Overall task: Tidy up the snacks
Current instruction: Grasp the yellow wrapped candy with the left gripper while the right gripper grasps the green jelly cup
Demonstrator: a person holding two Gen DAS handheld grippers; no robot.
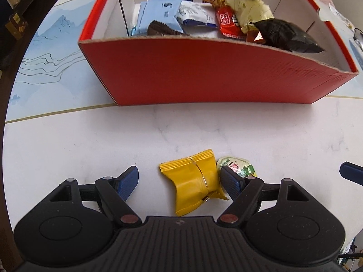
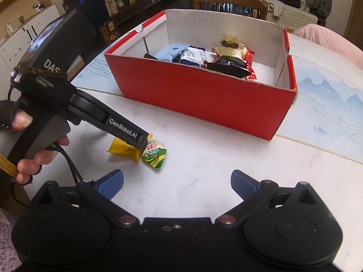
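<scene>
A yellow snack packet (image 1: 195, 181) lies on the white table between the open fingers of my left gripper (image 1: 181, 176); it also shows in the right wrist view (image 2: 123, 148). A small green-lidded jelly cup (image 1: 238, 165) lies beside it, touching the right finger; it shows in the right wrist view too (image 2: 155, 154). The red cardboard box (image 1: 215, 72) behind holds several wrapped snacks (image 1: 226, 18). My right gripper (image 2: 177, 184) is open and empty, hovering over the table near the box (image 2: 204, 95).
The left hand-held gripper body (image 2: 68, 90) crosses the left of the right wrist view. A wooden chair (image 2: 229, 1) stands behind the box. The table edge curves at the left (image 1: 13, 90). Blue landscape print covers part of the table (image 2: 329, 95).
</scene>
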